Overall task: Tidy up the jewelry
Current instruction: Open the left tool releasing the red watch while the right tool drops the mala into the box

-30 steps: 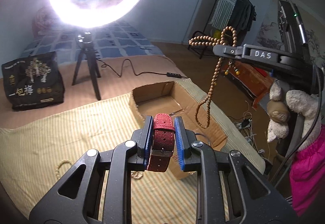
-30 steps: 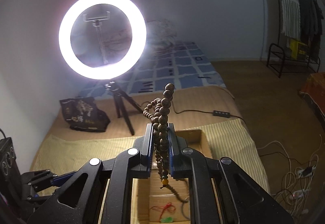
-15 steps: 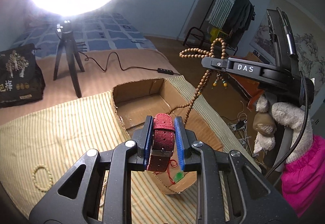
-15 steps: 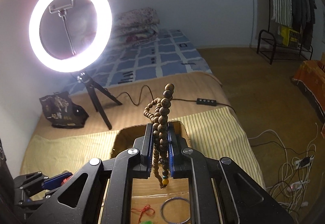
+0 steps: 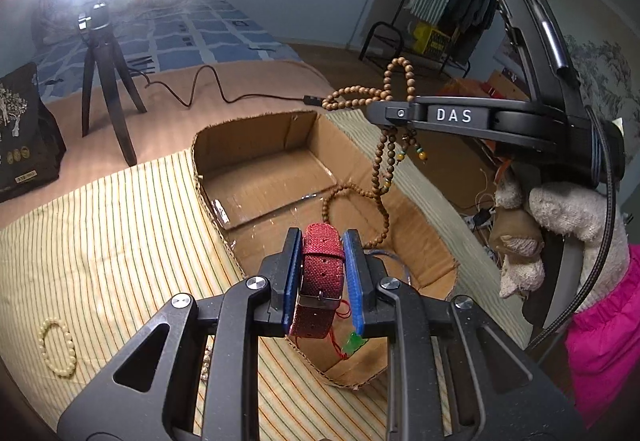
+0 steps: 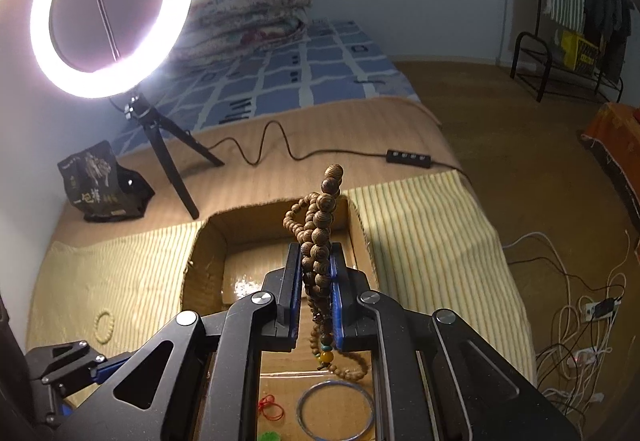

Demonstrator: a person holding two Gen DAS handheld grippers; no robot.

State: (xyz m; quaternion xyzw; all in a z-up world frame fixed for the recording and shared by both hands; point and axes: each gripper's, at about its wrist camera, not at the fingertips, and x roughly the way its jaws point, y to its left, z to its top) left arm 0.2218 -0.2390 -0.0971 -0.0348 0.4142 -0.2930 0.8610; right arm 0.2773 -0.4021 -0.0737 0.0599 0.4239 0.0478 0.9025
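My left gripper (image 5: pixel 322 241) is shut on a red woven watch strap (image 5: pixel 319 277), held over the near part of an open cardboard box (image 5: pixel 248 139). My right gripper (image 6: pixel 316 255) is shut on a long string of brown wooden beads (image 6: pixel 320 229). In the left wrist view the same beads (image 5: pixel 380 161) hang from the right gripper (image 5: pixel 384 113) down into the box, their lower loop touching its floor. A red cord with a green pendant (image 5: pixel 352 345) and a blue bangle (image 6: pixel 336 409) lie inside the box. A gloved hand (image 5: pixel 560 209) holds the right gripper.
The box sits on a yellow striped cloth (image 5: pixel 120 241). A cream bead bracelet (image 5: pixel 56 345) lies on the cloth to the left. A ring light on a tripod (image 6: pixel 168 145), its cable (image 6: pixel 280 149) and a black bag (image 6: pixel 104 181) stand behind. Loose cables (image 6: pixel 580 313) lie on the floor at right.
Both grippers have sunk toward the box and come over it. The hanging bead string now reaches the box floor. The ring light has slid up and out of the left wrist view.
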